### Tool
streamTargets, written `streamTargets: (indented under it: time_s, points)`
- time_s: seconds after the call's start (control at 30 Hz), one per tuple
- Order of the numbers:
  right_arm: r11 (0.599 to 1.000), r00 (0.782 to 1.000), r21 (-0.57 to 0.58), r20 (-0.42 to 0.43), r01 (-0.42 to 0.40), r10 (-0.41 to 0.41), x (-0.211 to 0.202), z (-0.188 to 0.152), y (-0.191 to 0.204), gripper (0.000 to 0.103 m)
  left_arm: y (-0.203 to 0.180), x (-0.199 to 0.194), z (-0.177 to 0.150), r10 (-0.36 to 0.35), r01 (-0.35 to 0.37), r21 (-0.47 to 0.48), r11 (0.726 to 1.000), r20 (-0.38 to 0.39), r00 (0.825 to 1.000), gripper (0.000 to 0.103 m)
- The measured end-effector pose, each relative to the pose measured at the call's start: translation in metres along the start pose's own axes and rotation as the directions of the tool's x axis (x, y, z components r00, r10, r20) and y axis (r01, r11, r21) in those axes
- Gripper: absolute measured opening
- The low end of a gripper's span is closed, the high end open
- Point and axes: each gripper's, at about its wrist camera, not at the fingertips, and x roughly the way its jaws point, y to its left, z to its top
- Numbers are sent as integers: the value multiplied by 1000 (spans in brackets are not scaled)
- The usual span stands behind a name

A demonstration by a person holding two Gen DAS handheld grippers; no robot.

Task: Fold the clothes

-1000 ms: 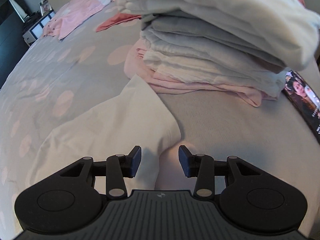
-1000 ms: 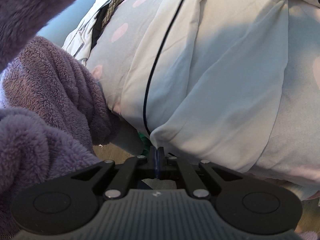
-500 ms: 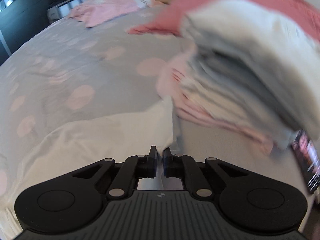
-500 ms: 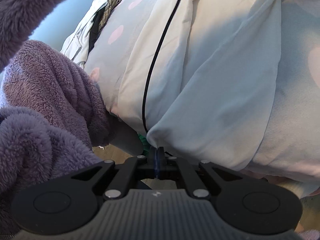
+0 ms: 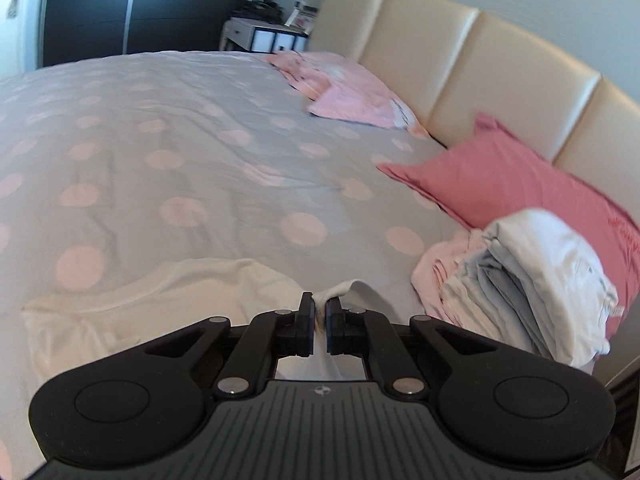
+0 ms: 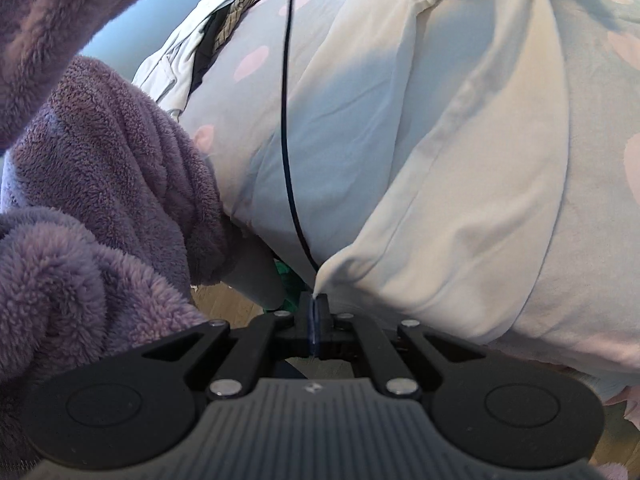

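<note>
A white garment point(image 5: 168, 300) lies on the grey bedspread with pink dots point(image 5: 180, 140). My left gripper point(image 5: 318, 312) is shut on a corner of the garment and holds it raised above the bed. In the right wrist view the same white garment point(image 6: 460, 168) drapes over the bed's edge. My right gripper point(image 6: 316, 316) is shut on another corner of it, low beside the bed.
A stack of folded clothes point(image 5: 520, 288) sits at the right by a pink pillow point(image 5: 500, 184). A headboard point(image 5: 460, 64) and nightstand point(image 5: 264, 36) stand behind. A purple fleece sleeve point(image 6: 100, 200) and a thin black cable point(image 6: 288, 120) are near my right gripper. Unfolded clothes point(image 6: 216, 40) lie further back.
My left gripper closed on the garment's corner and rose, tilting up so the whole bed shows. My right gripper stayed shut on its corner, barely moving.
</note>
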Motion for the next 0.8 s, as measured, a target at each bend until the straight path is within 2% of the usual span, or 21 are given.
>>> streamTargets:
  time_s: [0.23, 0.5, 0.73, 0.8]
  points:
    - [1000, 999, -17, -52, -18, 17, 9, 2, 3, 1, 71, -20, -28, 37, -30, -169, 985, 36, 999, 3]
    - [994, 990, -29, -98, -108, 105, 18, 4, 9, 1, 117, -15, -56, 98, -89, -254, 963, 24, 995, 3]
    - [993, 978, -34, -177, -116, 108, 30, -1, 13, 2, 136, -3, -79, 157, -161, -260, 952, -38, 987, 3]
    - [991, 974, -25, -190, -128, 121, 33, -2, 13, 5, 139, -5, -84, 155, -164, -287, 944, -51, 987, 7]
